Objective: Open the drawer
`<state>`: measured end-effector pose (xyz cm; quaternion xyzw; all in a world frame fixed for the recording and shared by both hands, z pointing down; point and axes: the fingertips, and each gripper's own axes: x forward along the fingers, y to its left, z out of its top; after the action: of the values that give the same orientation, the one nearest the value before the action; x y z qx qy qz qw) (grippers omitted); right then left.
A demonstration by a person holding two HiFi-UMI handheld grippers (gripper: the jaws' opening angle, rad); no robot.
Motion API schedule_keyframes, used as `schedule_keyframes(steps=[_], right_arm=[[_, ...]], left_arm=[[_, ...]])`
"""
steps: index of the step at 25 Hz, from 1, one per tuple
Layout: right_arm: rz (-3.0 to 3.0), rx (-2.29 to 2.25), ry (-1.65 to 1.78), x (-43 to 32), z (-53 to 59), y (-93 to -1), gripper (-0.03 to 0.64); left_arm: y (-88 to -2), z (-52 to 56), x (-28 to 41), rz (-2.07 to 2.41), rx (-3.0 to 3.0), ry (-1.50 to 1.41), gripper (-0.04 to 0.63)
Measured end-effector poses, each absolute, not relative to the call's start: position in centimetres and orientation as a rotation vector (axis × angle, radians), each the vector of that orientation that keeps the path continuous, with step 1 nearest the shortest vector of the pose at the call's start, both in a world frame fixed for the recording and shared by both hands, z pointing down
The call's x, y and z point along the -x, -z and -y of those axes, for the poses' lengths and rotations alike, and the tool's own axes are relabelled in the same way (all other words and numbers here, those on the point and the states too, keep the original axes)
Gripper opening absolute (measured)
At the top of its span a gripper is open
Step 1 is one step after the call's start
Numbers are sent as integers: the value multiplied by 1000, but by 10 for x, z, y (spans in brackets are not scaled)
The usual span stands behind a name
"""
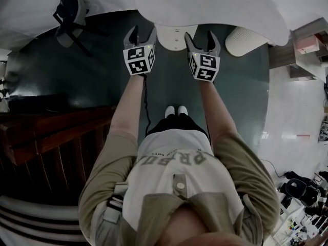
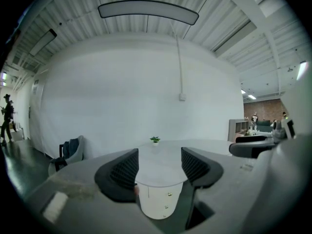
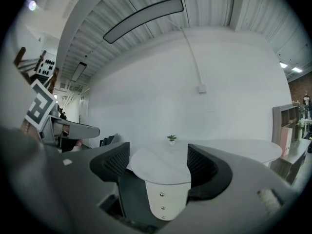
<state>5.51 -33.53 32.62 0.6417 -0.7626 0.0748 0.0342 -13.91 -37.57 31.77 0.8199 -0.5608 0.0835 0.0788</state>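
White rounded drawer unit [image 3: 168,189], three small knobs [image 3: 162,195]

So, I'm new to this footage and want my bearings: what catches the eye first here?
First come the two marker-cube grippers, left gripper and right gripper, held out side by side in the head view, both with jaws apart and nothing between them. Straight ahead stands a white drawer unit with three small knobs down its front. It sits under a rounded white tabletop bearing a tiny potted plant.

Dim, underexposed fisheye views with dark, heavily curved edges.
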Motion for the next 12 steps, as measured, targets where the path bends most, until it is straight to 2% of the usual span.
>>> schedule_keyframes(steps=[12], right_arm=[[2386,-1844,-258,-66,369,-360,359]], left_arm=[[-337,384,120,1747,-2397,-270,288]])
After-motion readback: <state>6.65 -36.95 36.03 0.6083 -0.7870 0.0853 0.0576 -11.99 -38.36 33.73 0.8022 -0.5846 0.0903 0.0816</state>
